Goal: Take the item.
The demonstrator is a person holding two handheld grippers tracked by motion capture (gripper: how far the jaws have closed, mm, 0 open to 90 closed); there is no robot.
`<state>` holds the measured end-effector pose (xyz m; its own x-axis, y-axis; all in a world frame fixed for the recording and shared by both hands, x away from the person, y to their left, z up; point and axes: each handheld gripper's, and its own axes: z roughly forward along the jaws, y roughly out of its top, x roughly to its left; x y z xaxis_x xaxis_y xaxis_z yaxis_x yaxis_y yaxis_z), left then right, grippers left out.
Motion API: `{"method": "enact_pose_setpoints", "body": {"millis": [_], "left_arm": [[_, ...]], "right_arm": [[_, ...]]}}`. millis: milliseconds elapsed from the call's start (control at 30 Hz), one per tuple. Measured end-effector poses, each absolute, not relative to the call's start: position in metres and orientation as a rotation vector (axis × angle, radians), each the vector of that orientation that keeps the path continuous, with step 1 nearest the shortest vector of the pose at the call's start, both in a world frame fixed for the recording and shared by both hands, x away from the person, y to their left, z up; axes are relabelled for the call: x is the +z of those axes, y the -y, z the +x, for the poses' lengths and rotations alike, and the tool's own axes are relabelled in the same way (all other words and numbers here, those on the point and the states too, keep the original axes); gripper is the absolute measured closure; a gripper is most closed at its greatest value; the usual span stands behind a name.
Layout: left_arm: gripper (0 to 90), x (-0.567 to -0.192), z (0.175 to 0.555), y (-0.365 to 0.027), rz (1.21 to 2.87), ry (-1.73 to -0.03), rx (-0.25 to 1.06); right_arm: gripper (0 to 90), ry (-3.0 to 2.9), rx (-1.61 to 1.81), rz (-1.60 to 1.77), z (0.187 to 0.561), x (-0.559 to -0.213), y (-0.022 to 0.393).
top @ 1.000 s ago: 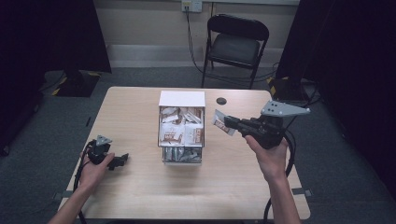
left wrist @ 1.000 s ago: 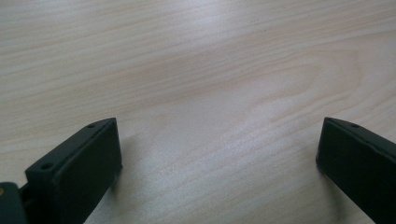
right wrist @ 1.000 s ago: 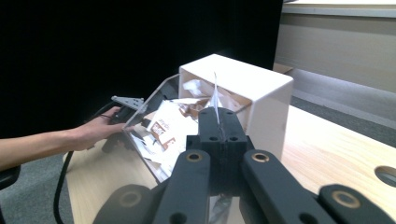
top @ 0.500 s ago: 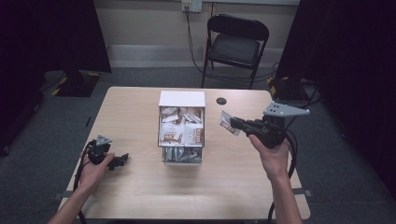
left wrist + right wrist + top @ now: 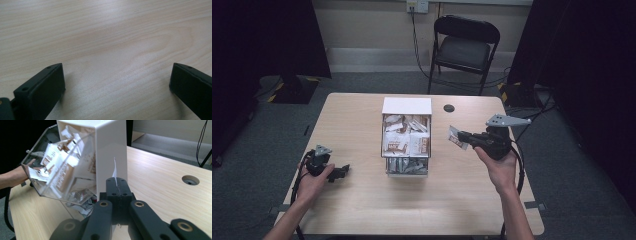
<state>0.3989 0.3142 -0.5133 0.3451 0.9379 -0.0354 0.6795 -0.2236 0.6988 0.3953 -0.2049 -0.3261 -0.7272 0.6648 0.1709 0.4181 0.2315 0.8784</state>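
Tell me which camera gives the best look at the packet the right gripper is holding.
The high view: the packet shows its printed face, pinched by the right gripper beside the dispenser box. The right gripper view shows it edge-on, a thin white sliver between the shut jaws.

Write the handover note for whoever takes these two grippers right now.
Right gripper: shut on a sachet, held above the table to the right of the dispenser box, jaws pointing at it. In the right gripper view the sachet stands edge-on between the closed jaws.
Left gripper: open, holding nothing, resting on the table near its front left.
Dispenser box: mid-table, clear bin crowded with sachets, more in the tray below.
Done: one sachet is gripped.
Left: probably to place that sachet, into the box or down on the table; I cannot tell which.
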Motion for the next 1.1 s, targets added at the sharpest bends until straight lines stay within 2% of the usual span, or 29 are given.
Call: {"method": "enact_pose_setpoints", "body": {"millis": [1100], "left_arm": [[0.0, -0.513, 0.399, -0.314, 1.987, -1.408, 0.533]], "right_arm": [[90.0, -2.373, 1.39, 1.118, 0.419, -0.391, 0.192]]}}
